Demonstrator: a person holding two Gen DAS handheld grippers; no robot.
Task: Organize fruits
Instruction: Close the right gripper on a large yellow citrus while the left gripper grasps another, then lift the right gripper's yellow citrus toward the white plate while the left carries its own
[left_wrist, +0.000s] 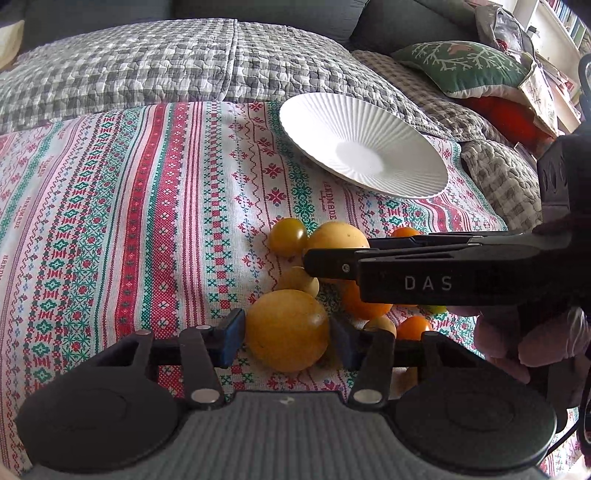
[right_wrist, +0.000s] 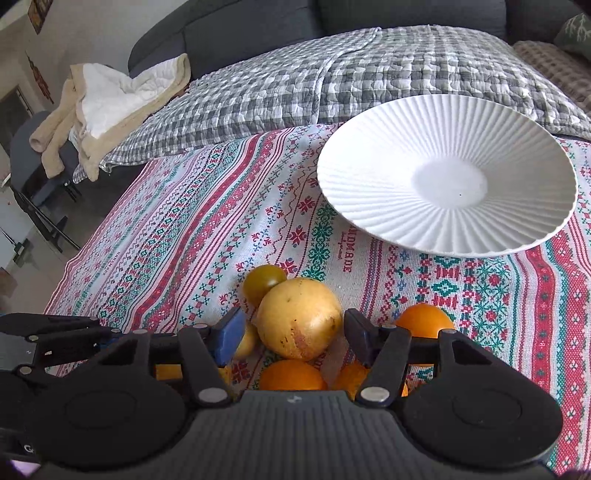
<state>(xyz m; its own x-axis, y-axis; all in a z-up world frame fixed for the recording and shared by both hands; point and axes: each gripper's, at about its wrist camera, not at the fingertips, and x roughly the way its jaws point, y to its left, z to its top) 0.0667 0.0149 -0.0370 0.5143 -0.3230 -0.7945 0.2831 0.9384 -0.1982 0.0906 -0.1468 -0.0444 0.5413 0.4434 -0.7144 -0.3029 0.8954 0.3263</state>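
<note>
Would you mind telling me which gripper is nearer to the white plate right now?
Right. The right gripper brackets the large yellow fruit on the pile's side towards the white plate; the left gripper brackets a second yellow fruit farther back.

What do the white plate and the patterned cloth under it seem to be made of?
White plate: probably glazed ceramic, though moulded plastic is possible; rigid radial ribbing, soft sheen. Patterned cloth: woven textile, matte; visible weave grain and cross-stitch-style red and green bands.
</note>
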